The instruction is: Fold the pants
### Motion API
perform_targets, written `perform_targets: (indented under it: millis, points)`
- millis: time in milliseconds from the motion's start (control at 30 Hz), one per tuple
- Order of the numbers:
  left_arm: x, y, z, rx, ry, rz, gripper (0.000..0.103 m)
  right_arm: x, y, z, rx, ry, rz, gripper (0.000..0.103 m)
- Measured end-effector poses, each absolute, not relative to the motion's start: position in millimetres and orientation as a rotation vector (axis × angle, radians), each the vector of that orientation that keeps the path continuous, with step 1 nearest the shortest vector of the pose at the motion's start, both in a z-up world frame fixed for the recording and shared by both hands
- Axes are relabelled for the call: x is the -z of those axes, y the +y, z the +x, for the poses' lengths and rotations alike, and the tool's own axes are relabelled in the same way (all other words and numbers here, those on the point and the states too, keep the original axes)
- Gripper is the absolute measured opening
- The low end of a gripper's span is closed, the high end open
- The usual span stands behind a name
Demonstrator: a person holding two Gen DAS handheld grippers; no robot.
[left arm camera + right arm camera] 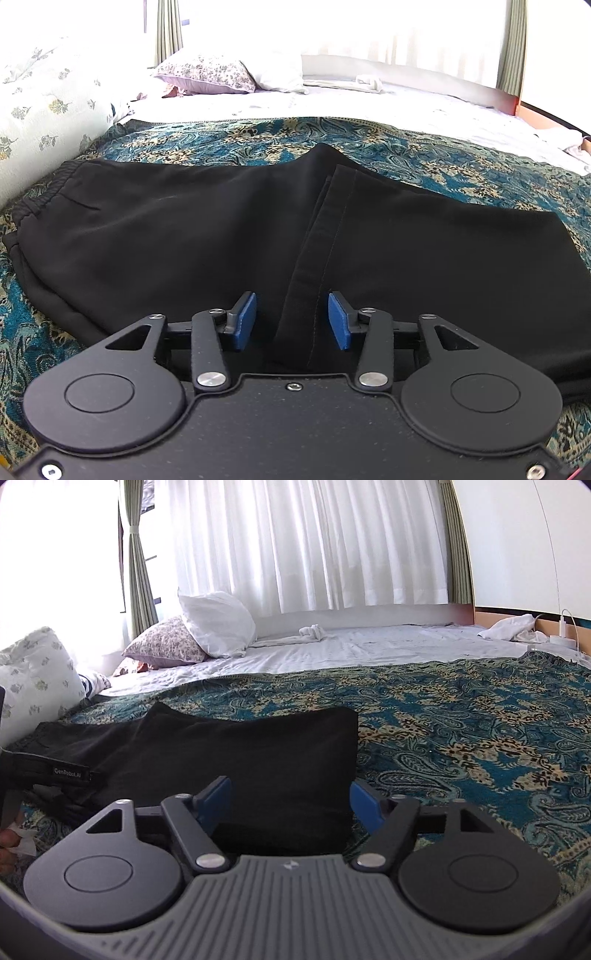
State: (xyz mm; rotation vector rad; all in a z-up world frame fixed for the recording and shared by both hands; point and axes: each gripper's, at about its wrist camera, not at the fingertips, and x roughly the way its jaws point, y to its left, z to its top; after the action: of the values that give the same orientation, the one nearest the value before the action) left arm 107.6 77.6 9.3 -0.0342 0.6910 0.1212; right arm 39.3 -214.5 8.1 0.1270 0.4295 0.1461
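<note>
Black pants (166,240) lie folded on a blue paisley bedspread (229,138). The elastic waistband (40,192) is at the left. A leg hem with a stitched seam (325,236) lies folded over the middle. My left gripper (292,319) is open, its blue pads (245,321) on either side of the hem's near edge, holding nothing. In the right wrist view the pants (240,753) end in a fold at the right. My right gripper (290,805) is open just above the near right corner of the pants, empty.
White sheet (369,646) and pillows (218,624) lie beyond the bedspread (461,738). A floral quilt (44,99) rises at the left. The left gripper's body (44,771) shows at the right wrist view's left edge. A charger and cable (563,631) sit at far right.
</note>
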Motion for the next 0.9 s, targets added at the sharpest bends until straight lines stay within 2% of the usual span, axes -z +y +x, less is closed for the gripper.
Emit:
perform_targets:
  millis: [100, 200, 300, 333, 400, 467, 667, 900]
  points:
    - [-9.3, 78.9, 104.5, -0.116, 0.688, -0.033, 0.045, 3.4, -202.3, 42.6, -0.145, 0.476, 0.081, 0.056]
    - [-8.7, 79.9, 101.0, -0.111, 0.682, -0.029, 0.048, 16.6, -195.8, 40.7, -0.118, 0.503, 0.024, 0.053]
    - [-8.6, 80.1, 99.3, -0.108, 0.678, -0.023, 0.050, 20.4, -186.3, 32.9, -0.109, 0.479, -0.072, 0.054]
    - [-8.9, 80.4, 98.3, -0.107, 0.679, -0.021, 0.051, 18.7, -182.9, 32.4, -0.098, 0.479, -0.108, 0.065]
    - [-11.0, 81.0, 97.1, -0.103, 0.685, -0.032, 0.054, 9.0, -176.8, 30.3, -0.086, 0.467, -0.153, 0.069]
    - [-14.2, 83.9, 96.2, -0.084, 0.698, -0.060, 0.064, -2.3, -174.2, 29.3, -0.107, 0.436, -0.130, 0.076]
    - [-23.3, 95.3, 88.1, -0.052, 0.706, -0.110, 0.082, -18.5, -142.5, 49.4, -0.193, 0.416, -0.034, 0.080]
    - [-34.1, 144.2, 80.1, -0.147, 0.690, -0.189, 0.084, -11.4, -66.9, 95.6, -0.294, 0.519, 0.029, 0.080]
